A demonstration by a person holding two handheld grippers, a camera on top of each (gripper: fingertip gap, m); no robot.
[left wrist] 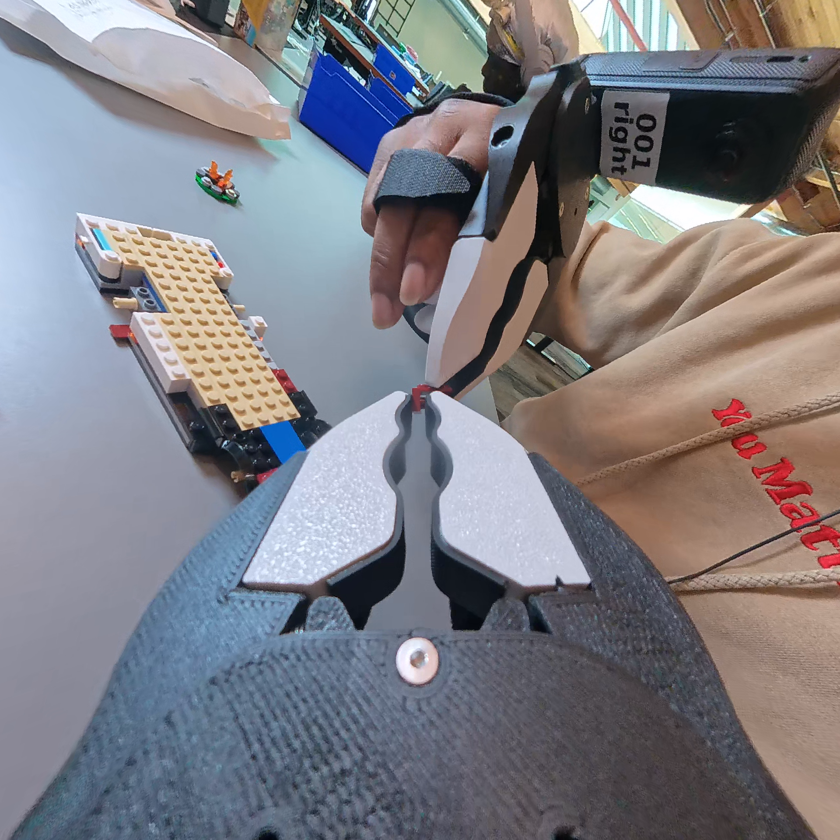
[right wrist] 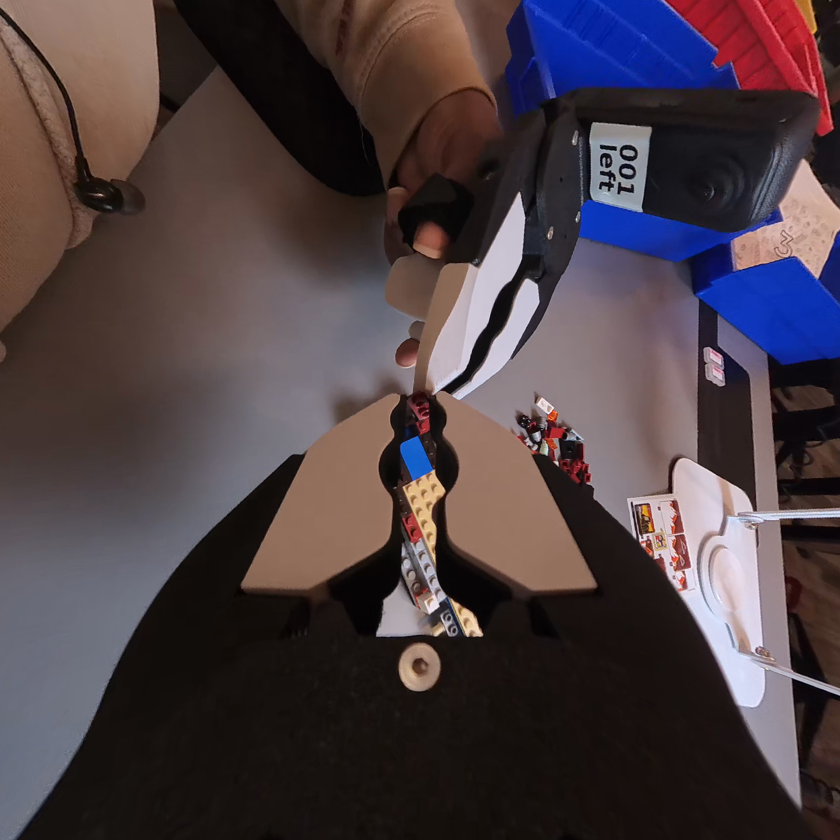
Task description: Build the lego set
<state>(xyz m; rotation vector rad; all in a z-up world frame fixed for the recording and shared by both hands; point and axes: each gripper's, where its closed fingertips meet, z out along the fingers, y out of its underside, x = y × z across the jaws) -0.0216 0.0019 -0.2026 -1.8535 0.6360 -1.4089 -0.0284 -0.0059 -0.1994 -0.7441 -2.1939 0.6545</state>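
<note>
Left gripper (left wrist: 417, 402) at frame centre is clamped on a small red brick piece (left wrist: 420, 394), also pinched by right gripper (left wrist: 438, 388); steady alignment is judged needed above the grey table (left wrist: 68, 500).

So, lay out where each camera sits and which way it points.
Left wrist view: on the left gripper, facing low across the grey table past the brick model; shows the right gripper, a hand and a beige sweatshirt.
Right wrist view: on the right gripper, facing down onto the table, with the model under its fingers and loose bricks alongside; shows the left gripper and the other hand.
Shared: table, model, and the small red piece where both grippers meet.
</note>
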